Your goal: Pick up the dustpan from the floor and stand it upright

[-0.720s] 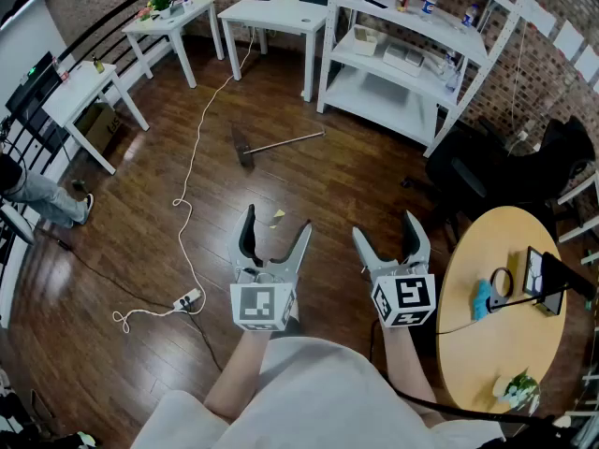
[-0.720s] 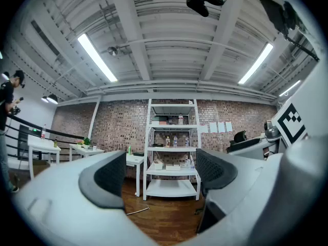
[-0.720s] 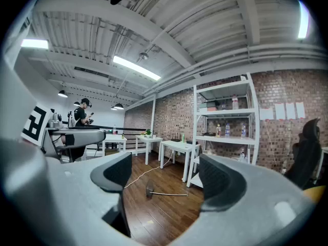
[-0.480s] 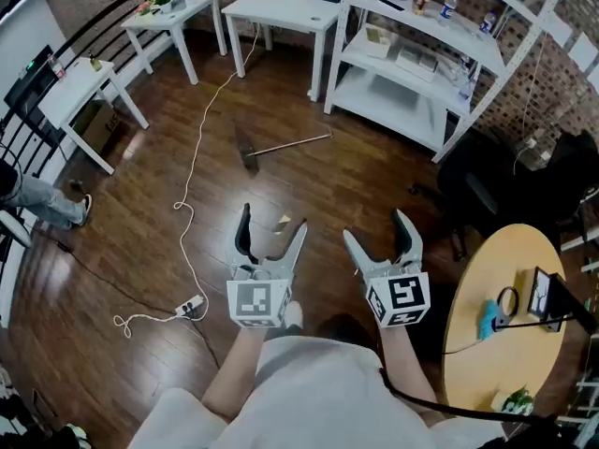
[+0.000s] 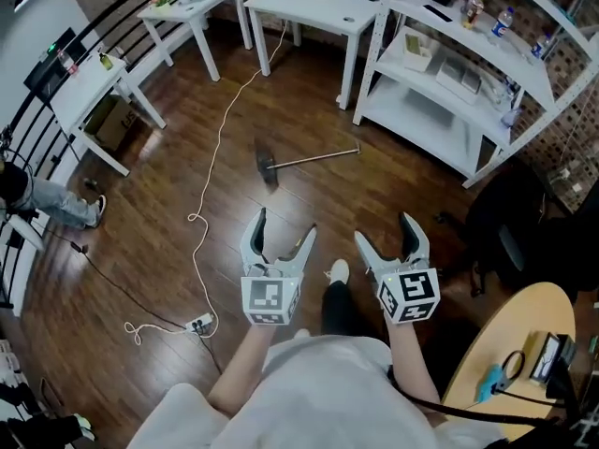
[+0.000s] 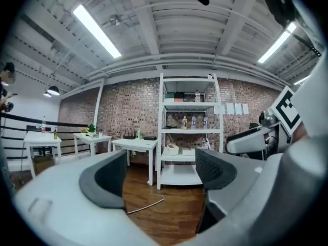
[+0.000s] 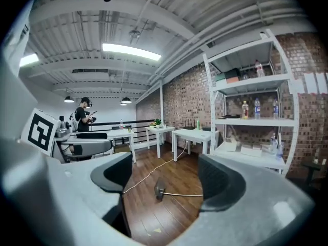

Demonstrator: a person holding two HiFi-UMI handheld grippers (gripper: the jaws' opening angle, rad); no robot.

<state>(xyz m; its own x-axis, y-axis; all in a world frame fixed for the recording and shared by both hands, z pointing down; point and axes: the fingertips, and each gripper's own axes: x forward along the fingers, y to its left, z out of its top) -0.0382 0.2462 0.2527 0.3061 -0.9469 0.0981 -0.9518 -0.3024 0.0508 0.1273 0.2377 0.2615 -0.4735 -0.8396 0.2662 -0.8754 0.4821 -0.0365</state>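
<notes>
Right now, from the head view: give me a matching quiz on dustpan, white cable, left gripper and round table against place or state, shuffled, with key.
Things:
1. dustpan
2. white cable
3. left gripper
4. round wooden table

Place or state:
a. jaws apart, nothing between them
b. lower right corner of the head view
c. lying flat on the floor, not upright
d. trailing in a long line at the head view's left

Pairs: 1-c, 2-d, 3-a, 4-b

One dustpan point(image 5: 269, 169) at frame centre; three white tables point(image 5: 318, 6) along the top; one shelving unit point(image 5: 416, 110) upper right; two grippers below, the left gripper point(image 5: 285, 224) and the right gripper point(image 5: 384, 229).
</notes>
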